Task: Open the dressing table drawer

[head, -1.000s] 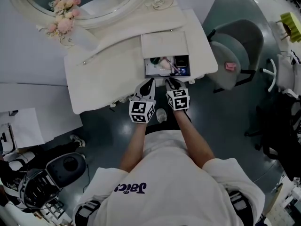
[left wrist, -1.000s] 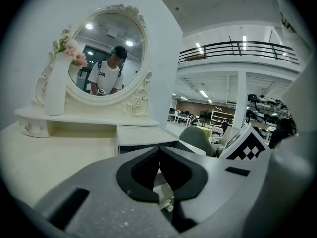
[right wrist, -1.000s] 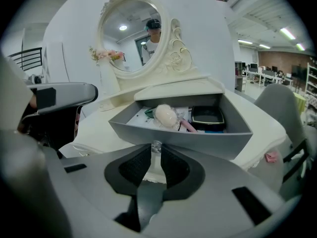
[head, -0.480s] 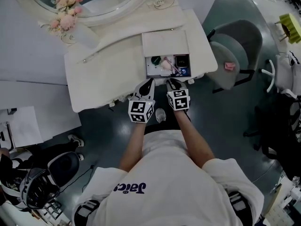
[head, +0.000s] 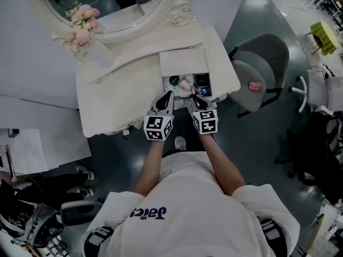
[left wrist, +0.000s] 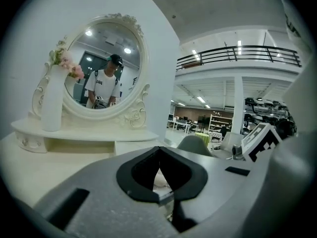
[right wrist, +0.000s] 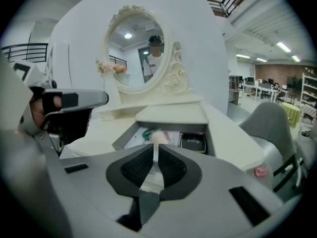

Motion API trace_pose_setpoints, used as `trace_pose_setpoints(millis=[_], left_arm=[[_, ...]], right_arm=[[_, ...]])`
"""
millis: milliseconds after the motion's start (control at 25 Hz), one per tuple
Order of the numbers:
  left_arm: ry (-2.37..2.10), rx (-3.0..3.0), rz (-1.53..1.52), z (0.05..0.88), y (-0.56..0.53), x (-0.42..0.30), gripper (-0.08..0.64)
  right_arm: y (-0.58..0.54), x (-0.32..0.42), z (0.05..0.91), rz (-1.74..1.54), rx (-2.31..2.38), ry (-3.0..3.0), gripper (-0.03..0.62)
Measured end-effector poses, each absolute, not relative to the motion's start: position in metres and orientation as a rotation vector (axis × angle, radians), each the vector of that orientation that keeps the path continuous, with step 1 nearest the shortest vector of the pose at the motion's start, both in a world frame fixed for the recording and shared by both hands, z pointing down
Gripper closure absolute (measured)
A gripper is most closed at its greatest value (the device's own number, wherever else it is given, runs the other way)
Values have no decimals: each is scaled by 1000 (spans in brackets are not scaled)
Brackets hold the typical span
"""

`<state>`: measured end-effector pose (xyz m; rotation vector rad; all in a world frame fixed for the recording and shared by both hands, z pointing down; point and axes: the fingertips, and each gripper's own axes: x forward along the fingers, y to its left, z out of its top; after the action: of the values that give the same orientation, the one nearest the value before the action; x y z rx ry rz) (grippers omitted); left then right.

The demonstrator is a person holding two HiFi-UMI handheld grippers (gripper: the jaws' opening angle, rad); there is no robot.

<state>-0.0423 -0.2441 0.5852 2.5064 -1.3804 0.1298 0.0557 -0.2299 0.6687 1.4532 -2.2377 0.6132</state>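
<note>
The white dressing table (head: 120,98) has its drawer (head: 164,84) pulled out, with several small items showing inside. My left gripper (head: 167,96) sits shut at the drawer's front left corner. My right gripper (head: 193,97) is shut at the drawer's front edge. In the right gripper view the open drawer (right wrist: 124,135) lies just beyond the right gripper (right wrist: 155,155), and only a thin pale slit shows between the jaws. The left gripper (left wrist: 159,155) has its jaws meeting at the tip. I cannot tell whether either gripper touches the drawer.
An oval mirror (head: 115,4) and a white vase of pink flowers (head: 81,28) stand at the back of the table. A grey chair (head: 257,63) with a small pink thing (head: 255,84) on its seat is to the right. Dark floor lies in front.
The head view has shifted slightly. Both grippers stay shut at the drawer's front, and the drawer looks about as far out as before.
</note>
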Motion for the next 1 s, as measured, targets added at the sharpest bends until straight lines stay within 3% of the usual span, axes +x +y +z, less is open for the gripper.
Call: trace_pose_setpoints(millis=[520, 1000], left_arm=[[-1403, 2661, -79, 482, -270, -17, 545], [-1422, 2728, -111, 453, -267, -13, 545]], right_arm=[[-271, 89, 489, 174, 1717, -2426, 583], [-272, 95, 448, 42, 1806, -2440, 583]])
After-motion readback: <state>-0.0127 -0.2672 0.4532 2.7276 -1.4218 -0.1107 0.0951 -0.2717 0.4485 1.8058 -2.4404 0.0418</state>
